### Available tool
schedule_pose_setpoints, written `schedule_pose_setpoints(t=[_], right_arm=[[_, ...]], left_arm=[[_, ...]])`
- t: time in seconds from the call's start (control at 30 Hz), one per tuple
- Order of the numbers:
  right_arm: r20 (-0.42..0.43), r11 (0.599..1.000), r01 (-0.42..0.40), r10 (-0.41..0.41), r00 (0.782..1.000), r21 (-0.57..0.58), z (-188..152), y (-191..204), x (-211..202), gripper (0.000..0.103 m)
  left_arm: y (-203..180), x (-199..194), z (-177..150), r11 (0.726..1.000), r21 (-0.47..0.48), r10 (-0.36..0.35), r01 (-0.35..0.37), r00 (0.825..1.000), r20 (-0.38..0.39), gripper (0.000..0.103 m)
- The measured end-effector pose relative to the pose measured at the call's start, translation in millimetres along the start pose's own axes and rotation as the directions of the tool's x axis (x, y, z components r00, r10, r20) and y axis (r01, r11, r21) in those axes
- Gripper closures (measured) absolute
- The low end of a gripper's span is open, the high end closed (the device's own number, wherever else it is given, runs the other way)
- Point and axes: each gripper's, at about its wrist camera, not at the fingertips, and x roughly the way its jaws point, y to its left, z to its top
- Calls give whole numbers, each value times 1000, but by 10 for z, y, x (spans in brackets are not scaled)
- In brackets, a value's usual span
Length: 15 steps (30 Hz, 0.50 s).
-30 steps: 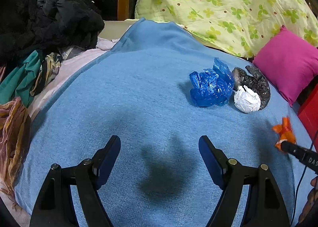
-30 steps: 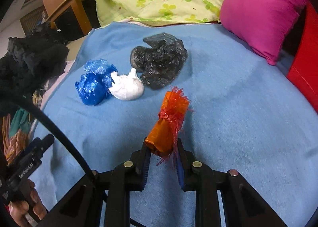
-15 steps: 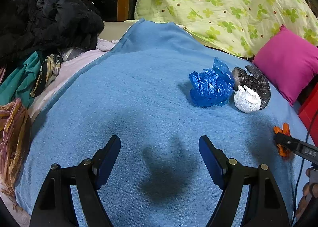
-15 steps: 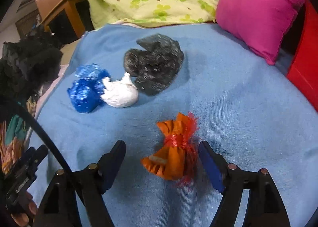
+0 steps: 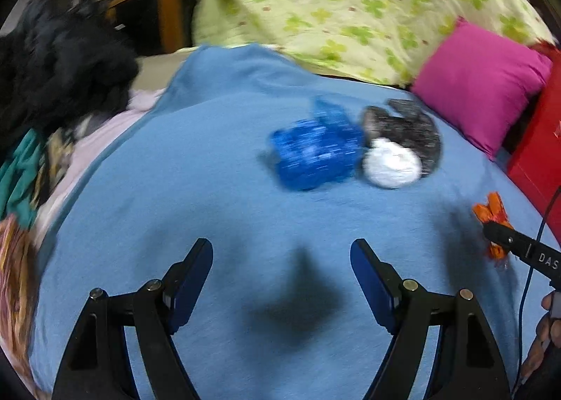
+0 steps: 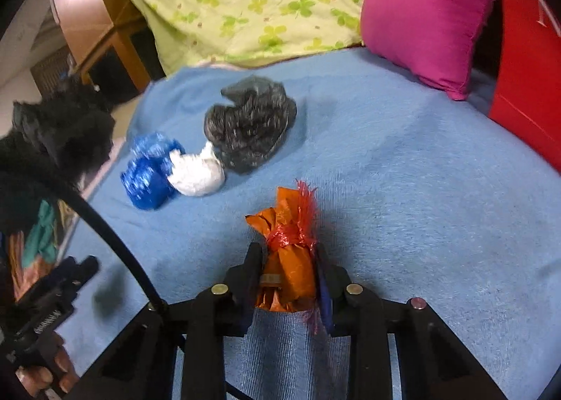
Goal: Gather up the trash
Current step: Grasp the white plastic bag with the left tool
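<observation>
Orange wrapper clamped, right hand-held gripper angled downward

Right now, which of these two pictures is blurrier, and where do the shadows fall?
Left wrist view: more smeared, the blue bag streaked by motion; a dark shadow lies on the blue blanket between the open left gripper. Right wrist view: sharper around the orange bundle, edges bent by fisheye.

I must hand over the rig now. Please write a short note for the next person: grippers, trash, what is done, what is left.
Right gripper: jaws have just closed, shut on the orange wrapper.
Left gripper: open, nothing between its jaws, over the blue blanket.
On the blanket, bunched together: blue bag, white wad, black bag.
Done: orange wrapper gripped.
Left: those three pieces. No bin is in view.
</observation>
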Motion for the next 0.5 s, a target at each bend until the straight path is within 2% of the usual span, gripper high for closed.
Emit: schedule_pose_setpoints(t=[0.1,0.2,0.3,0.5], right_arm=[[56,1000,-22,21,998,13,44,-28,-144,72],[105,997,-43,36,994,67,64,-162,-272,72],[134,992,-71,56,989,105,87,-267,-343,72],[152,985,-121,102,983,125,113,-299,-367,72]], left_arm=[[-281,122,232,996,38,-85,86,996,-15,22],[-591,264,453,988,102,-119,120,993,-17,22],[-873,458,629,984,132,-117,121,992,-37,22],[-1071,898,746,987,135,-76,92,991,-114,23]])
